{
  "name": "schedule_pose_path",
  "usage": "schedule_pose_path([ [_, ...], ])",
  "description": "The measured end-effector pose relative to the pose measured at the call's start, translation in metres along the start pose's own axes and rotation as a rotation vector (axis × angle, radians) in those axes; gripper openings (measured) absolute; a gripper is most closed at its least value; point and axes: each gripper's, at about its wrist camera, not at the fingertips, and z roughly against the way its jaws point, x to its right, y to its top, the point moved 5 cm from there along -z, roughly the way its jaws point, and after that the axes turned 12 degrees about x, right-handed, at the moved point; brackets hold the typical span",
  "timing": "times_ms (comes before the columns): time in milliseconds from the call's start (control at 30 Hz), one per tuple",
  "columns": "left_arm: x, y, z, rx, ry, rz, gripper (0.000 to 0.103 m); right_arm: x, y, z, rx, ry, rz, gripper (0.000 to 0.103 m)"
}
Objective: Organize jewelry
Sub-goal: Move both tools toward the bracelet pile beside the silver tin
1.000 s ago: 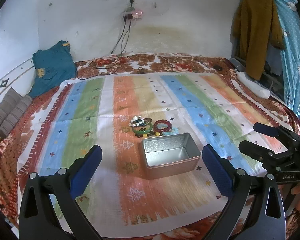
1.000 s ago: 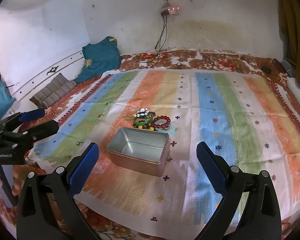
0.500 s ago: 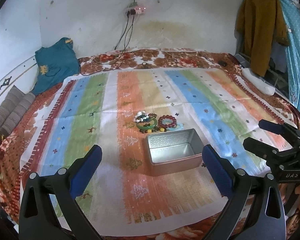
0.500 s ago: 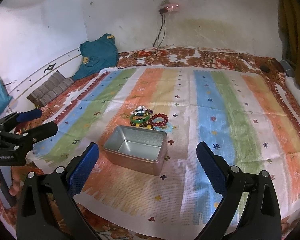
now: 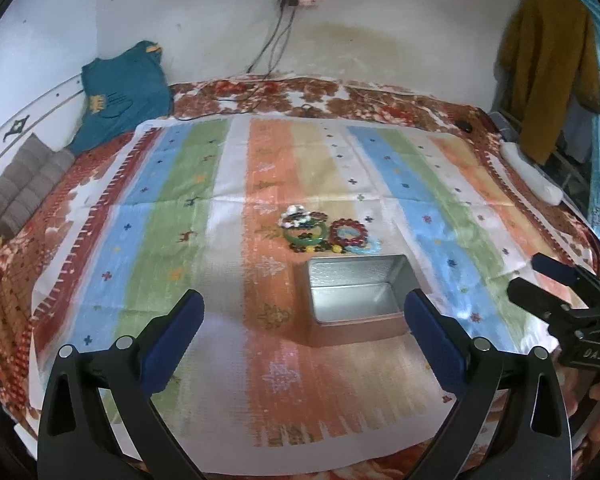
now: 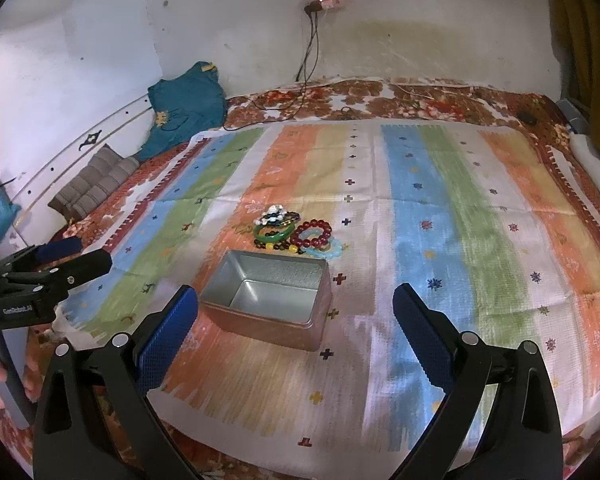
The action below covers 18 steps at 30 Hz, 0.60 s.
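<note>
Tin-grey metal box [image 6: 266, 298] stands empty on the striped cloth [image 6: 460, 208], its long axis crosswise; the bracelet pile [image 6: 296, 232] lies just beyond its far wall. Left gripper [image 5: 304, 320] and right gripper [image 6: 296, 314] hover with jaws wide apart, holding nothing, both short of the box; neither looks clearly nearer.

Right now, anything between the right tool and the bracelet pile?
Yes. The open metal tin sits on the striped cloth directly between the right tool and the bracelets, which lie just beyond its far wall. Reaching them means passing over or around the tin.
</note>
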Motion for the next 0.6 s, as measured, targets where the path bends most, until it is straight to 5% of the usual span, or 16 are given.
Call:
schedule_pose_path([
  [600,-0.002,0.038,-0.055,-0.042,0.065,0.01,0.098,0.006,0.028,-0.05,-0.059,-0.037,0.047,0.099],
])
